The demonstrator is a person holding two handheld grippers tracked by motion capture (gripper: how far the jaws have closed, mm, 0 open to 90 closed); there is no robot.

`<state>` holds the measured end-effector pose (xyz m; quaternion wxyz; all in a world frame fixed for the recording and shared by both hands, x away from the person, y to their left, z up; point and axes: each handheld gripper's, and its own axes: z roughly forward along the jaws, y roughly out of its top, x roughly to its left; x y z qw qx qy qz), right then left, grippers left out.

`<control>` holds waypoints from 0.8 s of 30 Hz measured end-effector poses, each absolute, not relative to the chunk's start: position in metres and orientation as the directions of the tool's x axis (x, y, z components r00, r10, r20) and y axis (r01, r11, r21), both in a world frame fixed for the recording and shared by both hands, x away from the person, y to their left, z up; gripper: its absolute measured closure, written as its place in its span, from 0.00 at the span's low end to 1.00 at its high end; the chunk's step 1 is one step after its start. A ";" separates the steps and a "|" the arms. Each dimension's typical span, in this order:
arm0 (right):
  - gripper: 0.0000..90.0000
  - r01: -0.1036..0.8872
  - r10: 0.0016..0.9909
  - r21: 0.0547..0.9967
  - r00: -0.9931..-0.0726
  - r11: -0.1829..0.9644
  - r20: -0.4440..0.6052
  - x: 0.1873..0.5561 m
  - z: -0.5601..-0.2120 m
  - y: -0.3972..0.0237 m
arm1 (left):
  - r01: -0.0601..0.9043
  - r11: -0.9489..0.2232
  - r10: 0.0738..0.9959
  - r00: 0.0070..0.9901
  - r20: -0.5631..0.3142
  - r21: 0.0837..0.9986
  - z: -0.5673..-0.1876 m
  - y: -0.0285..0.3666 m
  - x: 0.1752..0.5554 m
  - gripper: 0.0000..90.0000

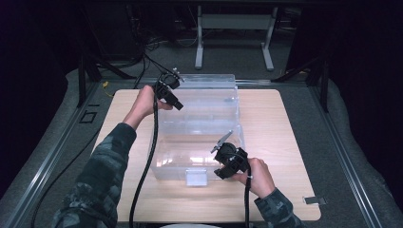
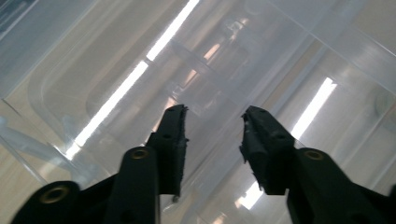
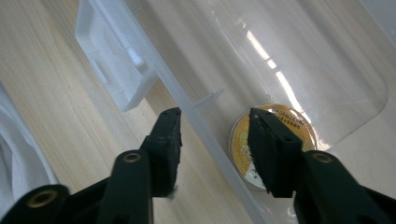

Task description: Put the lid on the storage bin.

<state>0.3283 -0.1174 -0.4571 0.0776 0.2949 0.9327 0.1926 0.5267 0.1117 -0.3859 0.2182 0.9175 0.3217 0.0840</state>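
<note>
Hands at opposite corners of a clear plastic box point(image 1: 199, 128) suggest the step in hand is taking hold of it, probably to lift or shift it. It sits at the middle of the wooden table point(image 1: 285, 142), its far end reaching the far edge.

Nearest, at the box's near right corner, the right gripper point(image 1: 227, 160) straddles the rim: in the right gripper view point(image 3: 212, 133) one jaw stands outside over the bare wood and the other inside, with the wall running between them. A gap shows on either side of the wall, so the jaws are spread and pinch nothing yet. A round gold label point(image 3: 273, 144) lies at the box's bottom behind the inner jaw, and a white latch point(image 3: 114, 70) sticks out of the near wall further along; it also shows in the high view point(image 1: 196, 176).

Farther off, at the far left corner, the left gripper point(image 1: 172, 96) points down into the box. Its own view point(image 2: 214, 135) shows the jaws apart over clear plastic; whether a wall passes between them I cannot tell.

Next, judging by this, both claws need to press together on the rim before any lifting, and evenly, since the plastic looks slippery and may twist
</note>
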 end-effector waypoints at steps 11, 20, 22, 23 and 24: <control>0.75 0.508 0.572 0.414 -0.819 0.756 -0.040 0.326 -0.460 -0.114 | 0.537 -0.704 0.613 0.790 0.016 0.466 -0.387 0.113 0.524 0.79; 0.74 0.499 0.588 0.442 -0.805 0.746 -0.083 0.319 -0.463 -0.113 | 0.531 -0.702 0.615 0.788 0.028 0.475 -0.388 0.111 0.520 0.80; 0.74 0.499 0.589 0.443 -0.804 0.745 -0.086 0.319 -0.463 -0.113 | 0.531 -0.698 0.615 0.788 0.023 0.480 -0.388 0.111 0.520 0.81; 0.74 0.500 0.592 0.446 -0.801 0.742 -0.088 0.319 -0.464 -0.112 | 0.528 -0.700 0.614 0.789 0.026 0.480 -0.388 0.111 0.519 0.81; 0.74 0.503 0.597 0.448 -0.797 0.740 -0.090 0.318 -0.464 -0.112 | 0.525 -0.700 0.614 0.789 0.032 0.484 -0.388 0.111 0.518 0.81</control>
